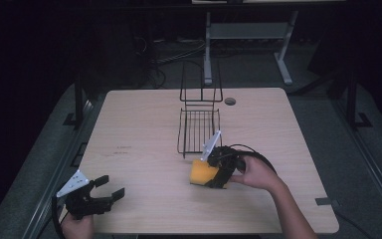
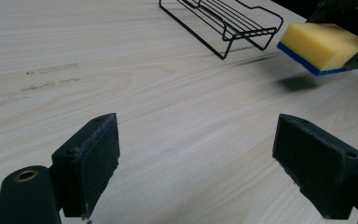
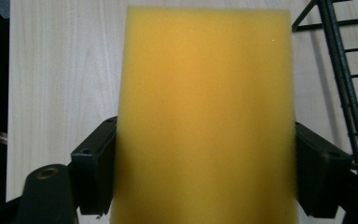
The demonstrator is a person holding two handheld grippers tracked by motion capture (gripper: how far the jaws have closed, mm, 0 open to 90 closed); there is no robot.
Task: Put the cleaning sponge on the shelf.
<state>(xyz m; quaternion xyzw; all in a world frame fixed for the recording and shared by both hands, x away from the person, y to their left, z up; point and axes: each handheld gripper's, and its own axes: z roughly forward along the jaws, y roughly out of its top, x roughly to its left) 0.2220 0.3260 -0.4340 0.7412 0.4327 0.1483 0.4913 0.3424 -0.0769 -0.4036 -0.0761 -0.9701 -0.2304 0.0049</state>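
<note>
Yellow sponge with a blue underside is held between the two jaws of the right tongs, one jaw pressed against each long side. In the left gripper view the sponge hangs clear of the bench, tilted, with its shadow on the wood beneath it. In the high view the sponge sits just in front of the near end of a black wire rack, close to it but not touching. The rack lies lengthwise near the bench middle, its tall looped end toward the far edge. The right hand grips the tongs from the right, cable looping over it. The left tongs rest low at the near left corner of the bench, well apart from sponge and rack, jaws spread wide with nothing between them. Faint scuff marks show on the wood left of the rack. A round cable hole sits near the far edge.
</note>
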